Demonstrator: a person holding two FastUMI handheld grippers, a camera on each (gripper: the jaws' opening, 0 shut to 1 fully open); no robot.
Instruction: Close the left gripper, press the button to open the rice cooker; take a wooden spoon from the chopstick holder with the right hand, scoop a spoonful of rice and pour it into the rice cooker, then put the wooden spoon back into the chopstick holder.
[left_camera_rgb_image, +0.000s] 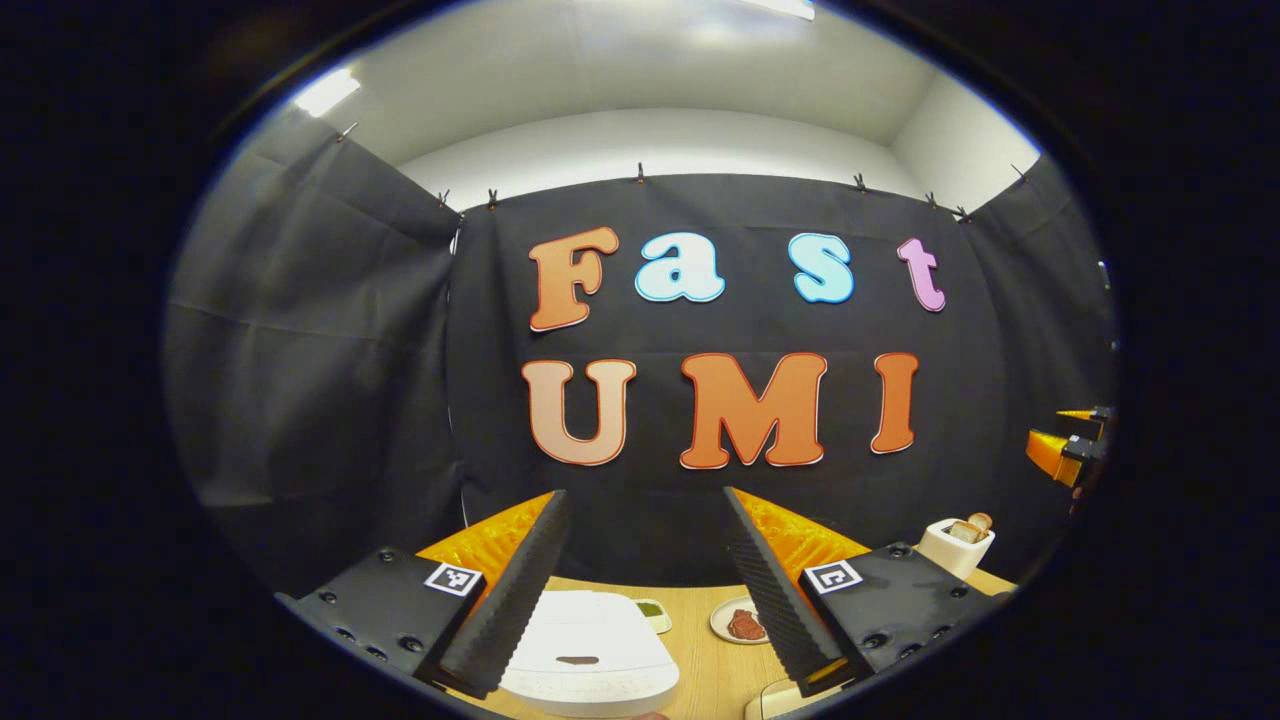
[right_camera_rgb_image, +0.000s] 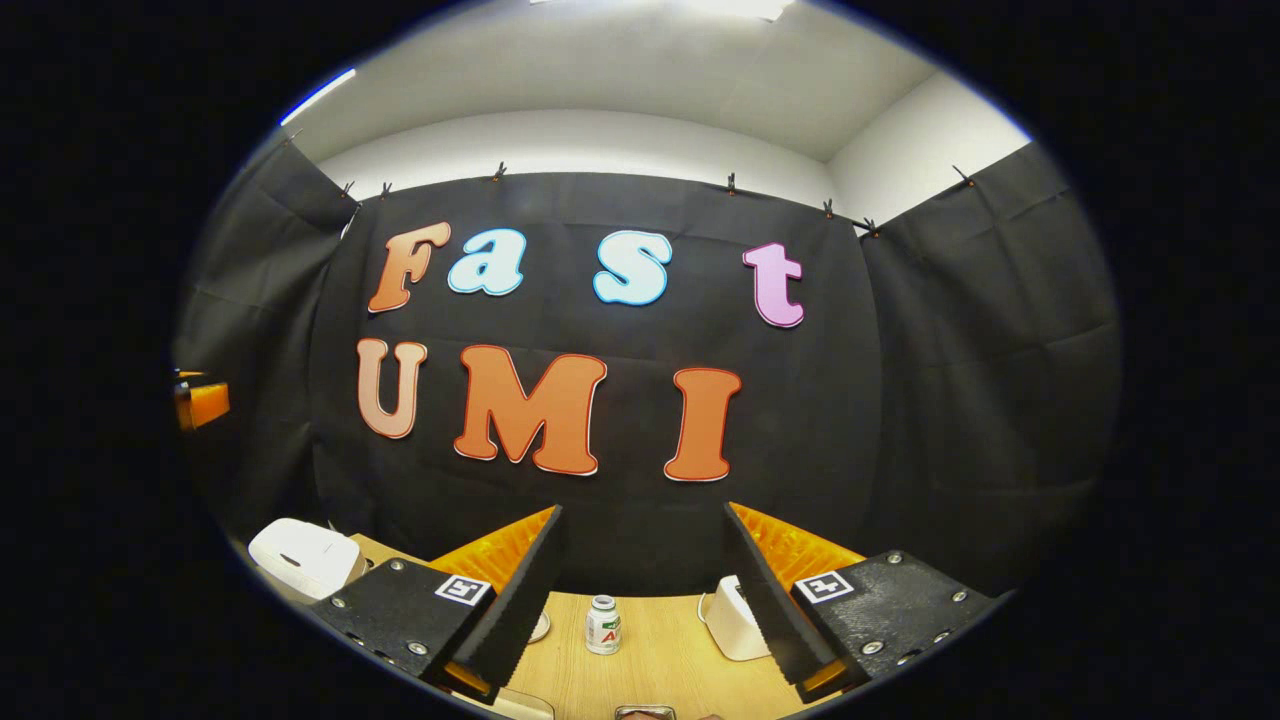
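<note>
So both sets of tongs are spread wide with nothing in them. The left tongs (left_camera_rgb_image: 640, 590) hang above the near part of the tabletop (left_camera_rgb_image: 710, 665), and right under and between their fingers sits the white rice cooker (left_camera_rgb_image: 590, 645), lid down, with a dark slot-like mark on top that I'd guess is the button, though it's too small to be sure. Past it toward the back edge there's a small green dish (left_camera_rgb_image: 652, 612) and a plate with something reddish (left_camera_rgb_image: 742, 623), and off at the back right a white chopstick holder (left_camera_rgb_image: 955, 545) with wooden handle ends poking out, so that's where the wooden spoon should be, can't pick out which handle it is though. The right tongs (right_camera_rgb_image: 640, 600) hover over the tabletop too, with a little white bottle (right_camera_rgb_image: 602, 624) between the fingers farther off and a white container (right_camera_rgb_image: 732, 620) just beside the right-hand finger; can't tell what it is. In the right gripper view the cooker shows at the far left edge. My read: this is the very start, nothing done yet. First thing needed is pressing the left tongs together, then dropping them down onto that button to pop the lid. The right side just waits until the lid's up.
</note>
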